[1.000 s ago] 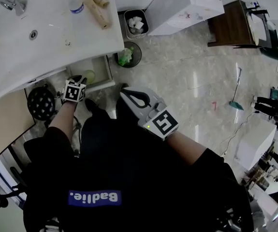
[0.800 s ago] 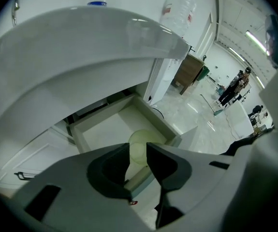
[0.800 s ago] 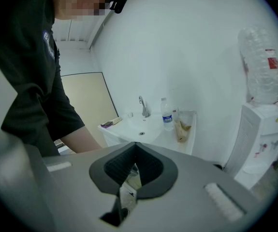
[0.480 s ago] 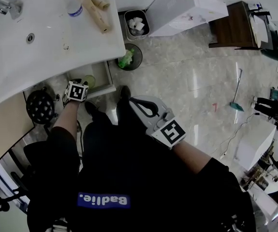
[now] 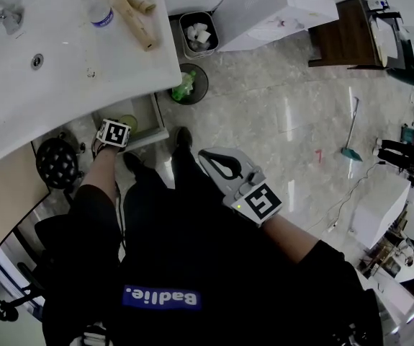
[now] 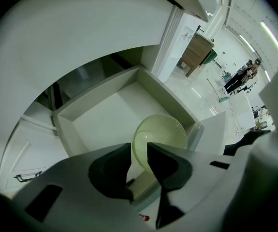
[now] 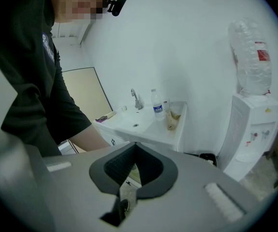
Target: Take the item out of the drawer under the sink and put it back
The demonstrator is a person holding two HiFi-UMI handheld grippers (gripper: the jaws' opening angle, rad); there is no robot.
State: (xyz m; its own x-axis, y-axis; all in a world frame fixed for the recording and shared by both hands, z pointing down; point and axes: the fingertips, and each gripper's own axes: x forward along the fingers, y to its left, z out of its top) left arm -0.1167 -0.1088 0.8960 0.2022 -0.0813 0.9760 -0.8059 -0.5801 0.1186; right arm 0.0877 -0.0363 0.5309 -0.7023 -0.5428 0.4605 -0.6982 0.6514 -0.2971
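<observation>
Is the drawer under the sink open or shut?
Open. The drawer is pulled out from under the sink, and its inside shows, with a pale green round thing lying in one corner.

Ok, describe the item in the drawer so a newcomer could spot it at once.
Find the white sink counter; beneath its front edge an open white drawer sticks out. In one corner sits a pale green, round, dimpled object, the only thing seen inside it.

The left hand-held gripper [image 6: 139, 149], jaws just opening and gripping nothing, points at a pale green round item [image 6: 165, 132] in the drawer [image 6: 105, 115].
</observation>
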